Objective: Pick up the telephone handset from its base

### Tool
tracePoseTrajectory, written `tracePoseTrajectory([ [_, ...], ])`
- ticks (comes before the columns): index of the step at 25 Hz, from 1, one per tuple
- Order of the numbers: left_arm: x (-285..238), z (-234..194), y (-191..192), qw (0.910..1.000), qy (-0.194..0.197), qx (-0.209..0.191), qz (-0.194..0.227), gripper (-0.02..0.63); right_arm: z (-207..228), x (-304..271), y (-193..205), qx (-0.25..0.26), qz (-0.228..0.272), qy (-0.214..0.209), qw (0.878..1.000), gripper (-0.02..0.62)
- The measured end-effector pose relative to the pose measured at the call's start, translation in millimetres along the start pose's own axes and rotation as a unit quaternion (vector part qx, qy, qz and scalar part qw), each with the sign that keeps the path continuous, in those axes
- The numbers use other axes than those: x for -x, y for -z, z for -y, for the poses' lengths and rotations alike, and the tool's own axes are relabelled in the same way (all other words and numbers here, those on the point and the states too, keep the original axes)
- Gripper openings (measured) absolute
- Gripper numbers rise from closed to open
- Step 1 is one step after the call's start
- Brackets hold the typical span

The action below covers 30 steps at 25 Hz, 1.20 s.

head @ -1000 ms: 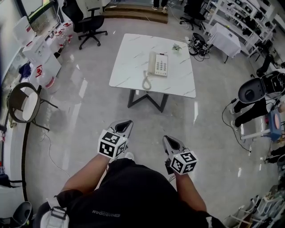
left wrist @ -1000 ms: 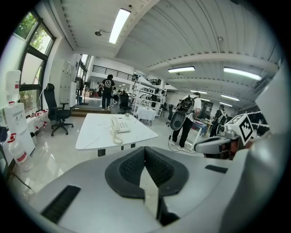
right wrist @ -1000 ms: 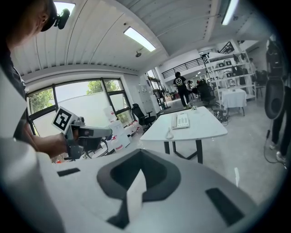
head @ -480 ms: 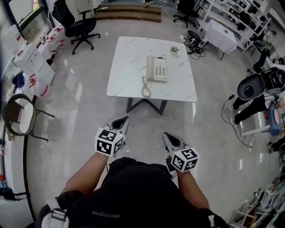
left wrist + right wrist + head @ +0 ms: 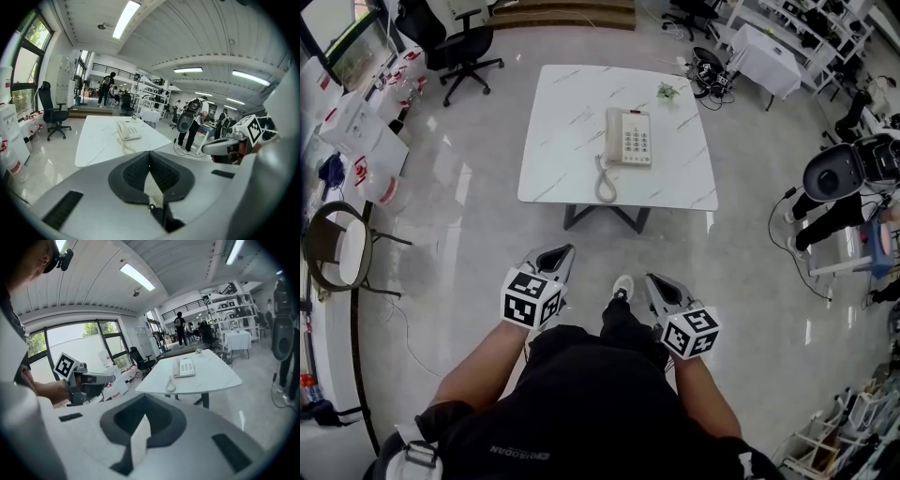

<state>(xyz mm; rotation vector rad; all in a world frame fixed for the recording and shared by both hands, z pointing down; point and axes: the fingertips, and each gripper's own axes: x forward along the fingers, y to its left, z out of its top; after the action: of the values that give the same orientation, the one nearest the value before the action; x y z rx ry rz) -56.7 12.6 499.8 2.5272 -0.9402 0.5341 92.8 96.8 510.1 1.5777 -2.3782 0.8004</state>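
Your left gripper (image 5: 555, 255) and right gripper (image 5: 657, 282) both have their jaws closed together with nothing between them. The telephone handset (image 5: 613, 136) lies seated on its base (image 5: 636, 141) on the white table (image 5: 562, 122), well apart from both grippers.

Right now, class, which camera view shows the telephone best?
The head view: it looks down on the telephone, with handset, keypad and coiled cord all plain. Both gripper views show it foreshortened, from a low angle across the table.
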Motion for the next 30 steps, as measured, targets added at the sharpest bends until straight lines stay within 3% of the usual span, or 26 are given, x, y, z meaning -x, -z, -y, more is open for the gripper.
tracePoseTrajectory([
  [8,-48.1,-18.0,-5.5,0.9997,-0.008,0.008,-0.023,0.000,38.9,-45.9,-24.5,0.006,-0.009,-0.020,1.000,0.002],
  [14,-96.8,-33.4,-59.6,0.9997,-0.018,-0.008,-0.012,0.000,81.1,-87.5,-79.3,0.025,-0.006,-0.046,0.999,0.002],
  [19,-127.8,-58.3,-107.8,0.9991,-0.043,0.001,0.003,0.000,111.6,-117.6,-123.0,0.042,-0.009,-0.066,0.997,0.002],
  [30,-193.6,-93.4,-154.6,0.9953,-0.091,0.028,0.018,0.000,173.8,-175.5,-174.1,0.059,-0.017,-0.109,0.992,0.002],
])
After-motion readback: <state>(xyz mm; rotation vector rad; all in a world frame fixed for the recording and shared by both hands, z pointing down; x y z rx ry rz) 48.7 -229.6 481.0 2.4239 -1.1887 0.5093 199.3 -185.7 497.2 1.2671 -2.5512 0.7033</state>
